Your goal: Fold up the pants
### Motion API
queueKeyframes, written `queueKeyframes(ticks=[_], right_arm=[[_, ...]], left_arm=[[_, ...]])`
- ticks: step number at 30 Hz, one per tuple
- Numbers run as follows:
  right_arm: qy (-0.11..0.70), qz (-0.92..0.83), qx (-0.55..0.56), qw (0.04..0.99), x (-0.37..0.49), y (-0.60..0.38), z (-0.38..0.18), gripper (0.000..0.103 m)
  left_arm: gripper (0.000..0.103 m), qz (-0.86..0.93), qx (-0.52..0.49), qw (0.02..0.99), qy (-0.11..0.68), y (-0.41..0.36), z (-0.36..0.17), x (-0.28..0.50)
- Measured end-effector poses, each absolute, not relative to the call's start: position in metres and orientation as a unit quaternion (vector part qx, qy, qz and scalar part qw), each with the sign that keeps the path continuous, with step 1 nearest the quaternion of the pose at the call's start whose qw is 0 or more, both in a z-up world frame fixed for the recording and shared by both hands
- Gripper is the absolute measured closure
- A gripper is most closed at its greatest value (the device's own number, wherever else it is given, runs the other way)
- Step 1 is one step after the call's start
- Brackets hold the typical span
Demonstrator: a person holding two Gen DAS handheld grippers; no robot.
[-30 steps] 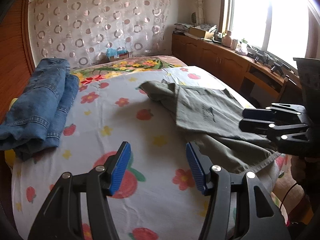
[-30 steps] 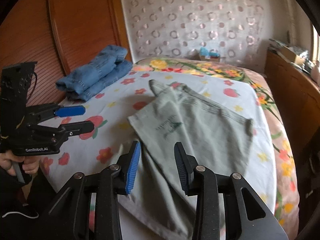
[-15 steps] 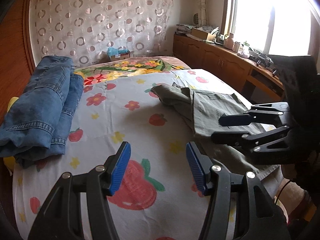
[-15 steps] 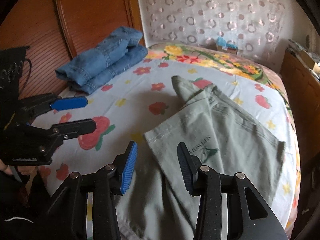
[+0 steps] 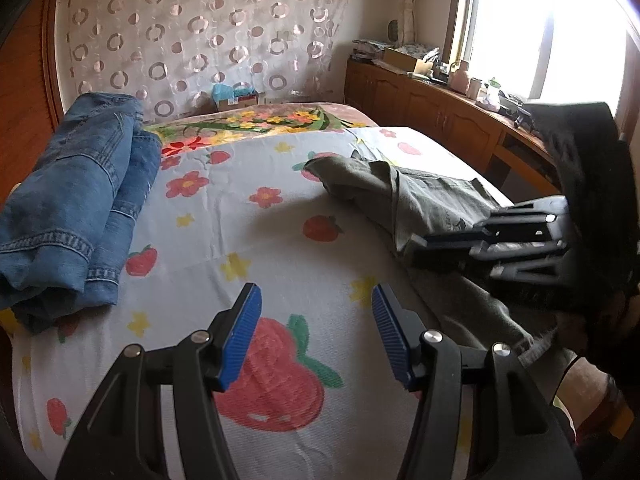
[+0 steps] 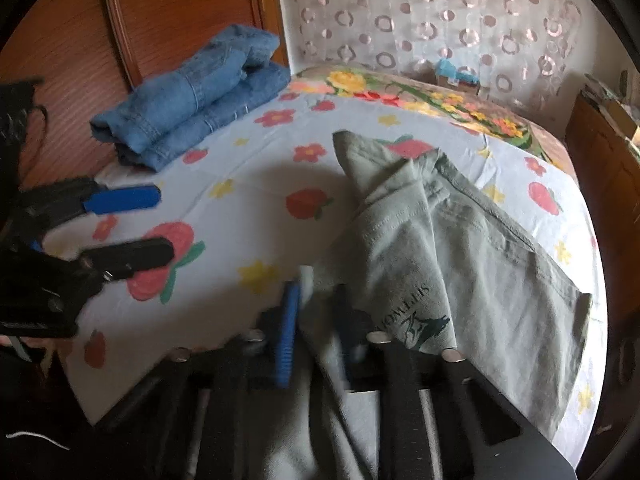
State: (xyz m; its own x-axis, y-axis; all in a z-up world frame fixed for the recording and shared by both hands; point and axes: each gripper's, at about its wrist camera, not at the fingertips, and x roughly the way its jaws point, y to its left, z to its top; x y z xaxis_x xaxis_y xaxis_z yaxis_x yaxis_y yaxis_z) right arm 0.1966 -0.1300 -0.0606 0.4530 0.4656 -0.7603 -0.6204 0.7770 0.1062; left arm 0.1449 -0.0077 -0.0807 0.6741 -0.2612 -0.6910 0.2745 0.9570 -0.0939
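Two hand-held grippers work over a bed (image 5: 248, 216) covered by a white sheet printed with strawberries and flowers. The grey-green pants (image 6: 472, 248) lie spread across the bed's window-side half, one narrow end reaching toward the bed's middle and the other end draped over the near edge. A small dark printed logo (image 6: 420, 320) shows on the cloth close to the right gripper.

The right gripper (image 6: 316, 320) is at the near edge of the bed, and its jaws have just been closing: they now stand clamped on a fold of the pants, cloth bunched between the blue pads (image 6: 288, 332). The picture is blurred here, so how deep the cloth sits between the pads is uncertain. From the left wrist view the same gripper (image 5: 424, 250) appears side-on, its fingers together on the pants edge.

The left gripper (image 5: 316, 332) hangs over bare sheet near the bed's near edge, jaws apart with nothing between them, its pads clear of the pants.

A folded stack of blue jeans (image 5: 76, 208) rests along the bed's headboard-side edge, well apart from the pants.
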Motion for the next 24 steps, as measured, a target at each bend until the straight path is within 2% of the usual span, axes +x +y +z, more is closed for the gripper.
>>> queueKeyframes(ticks=[16,24], right_arm=[[0.354,0.271,-0.061,0.893,0.217,-0.203,-0.015,0.102],[0.354,0.219,-0.066,0.907,0.243,-0.254,-0.017,0.102]], left_arm=[[0.046,-0.172,0.020,0.905,0.389,-0.039,-0.088,0.152],[0.046,-0.181,0.028,0.899,0.398,-0.055,-0.092,0.153]])
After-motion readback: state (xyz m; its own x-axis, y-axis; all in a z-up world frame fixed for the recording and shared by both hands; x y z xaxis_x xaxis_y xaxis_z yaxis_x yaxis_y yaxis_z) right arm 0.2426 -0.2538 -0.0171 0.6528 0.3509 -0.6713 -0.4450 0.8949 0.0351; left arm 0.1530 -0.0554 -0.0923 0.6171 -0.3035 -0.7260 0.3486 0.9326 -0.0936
